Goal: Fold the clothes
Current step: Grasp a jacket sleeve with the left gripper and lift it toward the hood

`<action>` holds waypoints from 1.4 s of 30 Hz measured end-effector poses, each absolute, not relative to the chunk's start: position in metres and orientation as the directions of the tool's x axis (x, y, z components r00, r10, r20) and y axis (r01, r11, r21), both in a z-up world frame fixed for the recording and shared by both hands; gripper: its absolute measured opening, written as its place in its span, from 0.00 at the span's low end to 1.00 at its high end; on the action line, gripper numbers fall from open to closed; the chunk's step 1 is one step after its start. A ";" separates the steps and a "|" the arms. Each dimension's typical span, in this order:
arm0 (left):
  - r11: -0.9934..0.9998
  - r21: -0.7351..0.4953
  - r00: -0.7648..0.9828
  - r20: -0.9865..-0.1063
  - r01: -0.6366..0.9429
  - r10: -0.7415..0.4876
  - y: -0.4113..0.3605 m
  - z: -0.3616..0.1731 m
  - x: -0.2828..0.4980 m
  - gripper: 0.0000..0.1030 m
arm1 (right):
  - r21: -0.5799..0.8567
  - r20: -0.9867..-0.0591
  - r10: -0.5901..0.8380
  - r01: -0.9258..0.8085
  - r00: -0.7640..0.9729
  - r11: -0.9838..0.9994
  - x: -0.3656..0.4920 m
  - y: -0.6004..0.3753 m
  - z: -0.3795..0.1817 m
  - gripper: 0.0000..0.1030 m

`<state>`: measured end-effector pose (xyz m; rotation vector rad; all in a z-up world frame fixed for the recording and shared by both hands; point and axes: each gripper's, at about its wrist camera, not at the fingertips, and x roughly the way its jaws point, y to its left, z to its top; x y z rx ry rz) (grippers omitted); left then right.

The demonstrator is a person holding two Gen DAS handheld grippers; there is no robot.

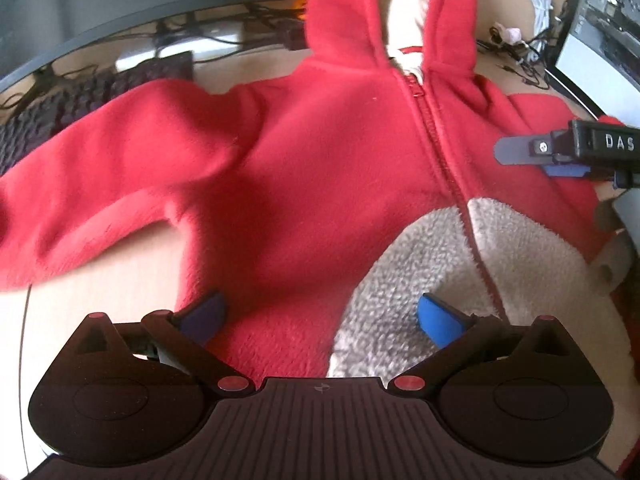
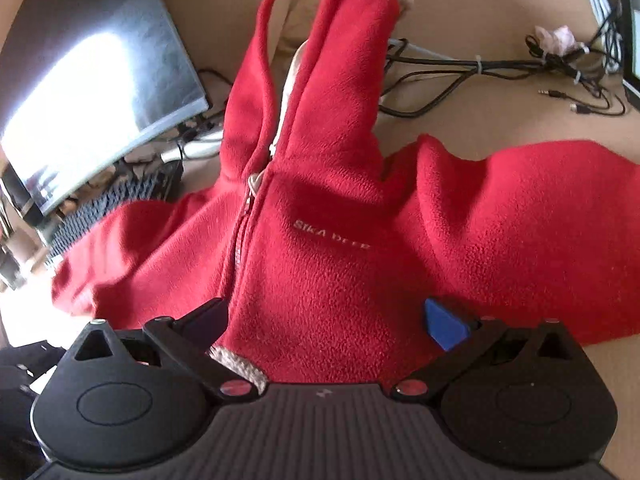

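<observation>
Left wrist view shows a red fleece hoodie [image 1: 320, 152] spread front-up on a tan desk [image 1: 100, 296], zipper closed, one sleeve stretched toward a black keyboard [image 1: 60, 112]. Above its hem the left gripper [image 1: 320, 316] has its blue-padded fingers spread wide, holding nothing. From the right wrist view, the right gripper [image 2: 328, 320] is likewise spread over the hoodie's chest, near tangled cables [image 2: 500, 68] and a monitor [image 2: 92, 80].

Hoodie spread on the bench

The hoodie [image 1: 320, 152] lies front-up on the bench [image 1: 100, 292]; keyboard [image 1: 60, 112] beyond its left sleeve, cables [image 2: 500, 68] toward the far right corner, hood toward the far edge.
</observation>
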<state>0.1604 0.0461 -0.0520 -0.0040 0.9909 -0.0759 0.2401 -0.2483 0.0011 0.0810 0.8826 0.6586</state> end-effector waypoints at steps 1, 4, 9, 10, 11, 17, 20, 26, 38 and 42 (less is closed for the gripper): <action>0.998 -0.037 0.549 -0.834 0.059 -0.064 0.048 -0.052 0.157 1.00 | 0.308 -0.694 0.552 -0.502 0.463 0.808 0.236 -0.245 0.001 1.00; 0.998 -0.038 0.563 -0.824 0.057 -0.064 0.048 -0.053 0.149 1.00 | 0.231 -0.703 0.513 -0.524 0.492 0.819 0.230 -0.236 0.001 1.00; 0.989 -0.143 0.580 -0.801 0.050 -0.145 0.067 -0.044 0.146 1.00 | 0.235 -0.693 0.505 -0.501 0.515 0.833 0.221 -0.244 0.028 1.00; 0.978 -0.207 0.603 -0.780 0.008 -0.170 0.079 -0.038 0.139 1.00 | 0.231 -0.678 0.509 -0.504 0.530 0.832 0.216 -0.249 0.036 1.00; 0.960 -0.278 0.645 -0.740 -0.037 -0.190 0.094 -0.029 0.128 1.00 | 0.220 -0.668 0.509 -0.509 0.543 0.832 0.211 -0.252 0.043 1.00; 0.763 -0.571 0.785 -0.603 -0.303 -0.139 0.182 -0.023 0.098 1.00 | 0.154 -0.672 0.474 -0.518 0.569 0.841 0.187 -0.255 0.055 1.00; 0.683 -0.646 0.797 -0.584 -0.341 -0.155 0.202 -0.033 0.110 1.00 | 0.129 -0.675 0.458 -0.519 0.578 0.845 0.177 -0.257 0.058 1.00; 0.590 -0.723 0.780 -0.580 -0.359 -0.236 0.203 -0.053 0.141 1.00 | 0.108 -0.675 0.437 -0.506 0.594 0.856 0.163 -0.267 0.060 1.00; 0.681 -0.582 0.803 -0.596 -0.444 0.013 0.214 -0.045 0.191 1.00 | 0.066 -0.682 0.370 -0.450 0.632 0.890 0.153 -0.287 0.057 1.00; 0.718 -0.547 0.815 -0.577 -0.430 0.049 0.204 -0.041 0.188 0.92 | 0.076 -0.687 0.361 -0.432 0.631 0.899 0.159 -0.288 0.054 1.00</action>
